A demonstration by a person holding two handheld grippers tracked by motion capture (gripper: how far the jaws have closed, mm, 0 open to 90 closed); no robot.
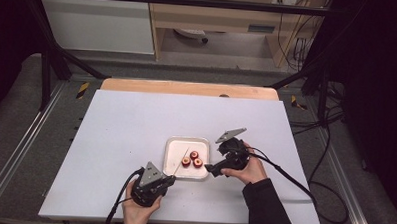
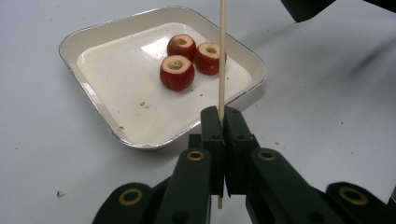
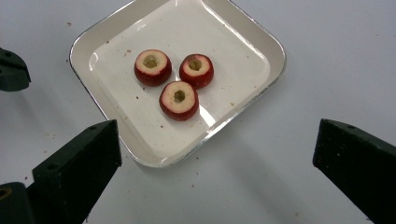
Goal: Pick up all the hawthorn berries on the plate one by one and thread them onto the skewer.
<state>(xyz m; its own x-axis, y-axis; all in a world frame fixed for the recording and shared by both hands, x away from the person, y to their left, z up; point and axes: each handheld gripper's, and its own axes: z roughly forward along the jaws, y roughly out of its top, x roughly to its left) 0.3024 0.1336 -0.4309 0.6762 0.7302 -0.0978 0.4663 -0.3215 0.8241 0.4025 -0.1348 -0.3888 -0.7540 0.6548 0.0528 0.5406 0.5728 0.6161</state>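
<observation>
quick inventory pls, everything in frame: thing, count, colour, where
fruit pieces: 3, red skin, pale cut tops with cored holes, clustered in the tray, near its right side in the high view
tray: 1, white with metal rim, right of the table's centre, toward the near edge
skewer: 1, pale wood, clamped in the left claw, slanting up over the tray's near left corner
table: 1, white top, wooden edge at the far side
crumbs: a few, reddish, scattered on table and tray
left claw: black, shut on the skewer, just left of the tray's near corner
right claw: black, open, at the tray's right edge, nothing between its jaws
</observation>
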